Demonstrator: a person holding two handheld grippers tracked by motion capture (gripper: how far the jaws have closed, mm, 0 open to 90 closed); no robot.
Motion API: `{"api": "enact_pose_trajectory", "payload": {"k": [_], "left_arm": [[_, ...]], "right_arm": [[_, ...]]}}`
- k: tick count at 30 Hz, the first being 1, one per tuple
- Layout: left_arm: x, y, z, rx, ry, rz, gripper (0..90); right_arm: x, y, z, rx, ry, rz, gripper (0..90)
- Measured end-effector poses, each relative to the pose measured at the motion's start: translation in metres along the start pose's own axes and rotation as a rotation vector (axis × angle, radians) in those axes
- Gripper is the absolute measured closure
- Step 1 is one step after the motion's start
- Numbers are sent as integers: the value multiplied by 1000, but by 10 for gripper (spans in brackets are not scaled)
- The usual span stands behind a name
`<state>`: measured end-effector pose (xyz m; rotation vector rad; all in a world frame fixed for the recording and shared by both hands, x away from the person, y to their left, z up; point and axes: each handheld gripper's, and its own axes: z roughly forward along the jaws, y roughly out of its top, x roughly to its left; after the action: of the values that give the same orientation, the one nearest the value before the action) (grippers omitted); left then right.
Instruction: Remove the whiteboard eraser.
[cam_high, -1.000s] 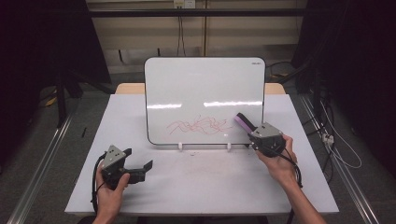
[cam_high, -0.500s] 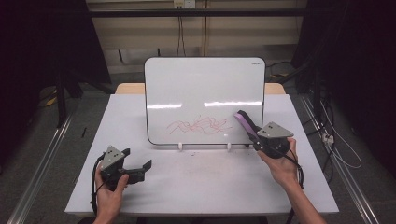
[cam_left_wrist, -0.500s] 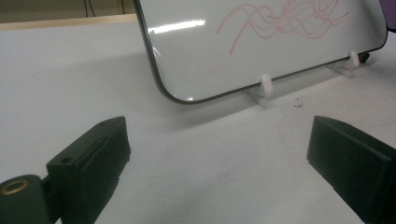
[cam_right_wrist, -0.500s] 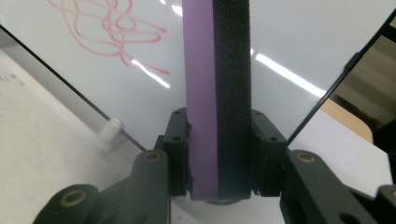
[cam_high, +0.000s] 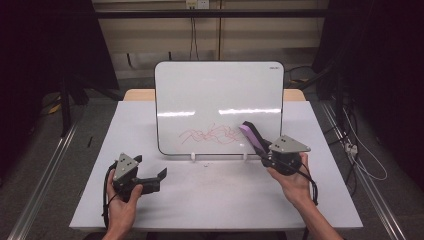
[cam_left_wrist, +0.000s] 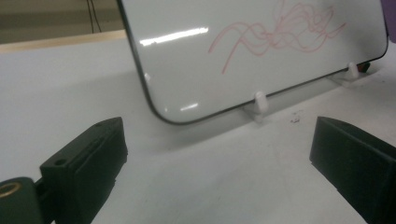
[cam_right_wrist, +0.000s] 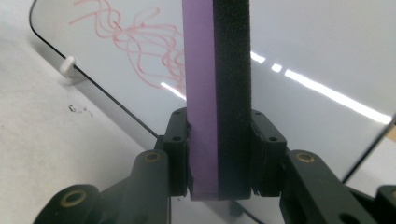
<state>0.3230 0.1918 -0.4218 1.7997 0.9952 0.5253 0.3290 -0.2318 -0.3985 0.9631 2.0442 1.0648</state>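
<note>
A whiteboard stands upright on small white feet at the middle of the table, with a red scribble low on its face. My right gripper is shut on a purple eraser with a black felt side. The eraser points up at the board beside the scribble; whether the felt touches the board I cannot tell. My left gripper rests low on the table at the front left. Its jaws have just been opening and stand wide apart with nothing between them.
The white tabletop lies bare in front of the board, with a few small dark specks near one of the board's feet. Metal rails run along both sides of the table. Cables hang on the wall behind.
The right gripper with the eraser has shifted slightly down and left along the board. The left hand has stayed where it was.
</note>
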Motion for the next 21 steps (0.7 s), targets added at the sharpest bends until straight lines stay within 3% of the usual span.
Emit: {"api": "enact_pose_trajectory", "payload": {"k": [9, 14, 18, 21], "left_arm": [[-13, 20, 11, -26, -93, -37, 39], [-28, 33, 20, -32, -144, -19, 38], [-40, 39, 27, -91, -168, -43, 37], [-48, 38, 32, -131, -218, -48, 38]], "right_arm": [[26, 7, 7, -104, 11, -29, 652], [37, 11, 9, -143, 38, -40, 652], [45, 12, 8, -184, 50, -39, 652], [50, 12, 9, -195, 68, -22, 651]]}}
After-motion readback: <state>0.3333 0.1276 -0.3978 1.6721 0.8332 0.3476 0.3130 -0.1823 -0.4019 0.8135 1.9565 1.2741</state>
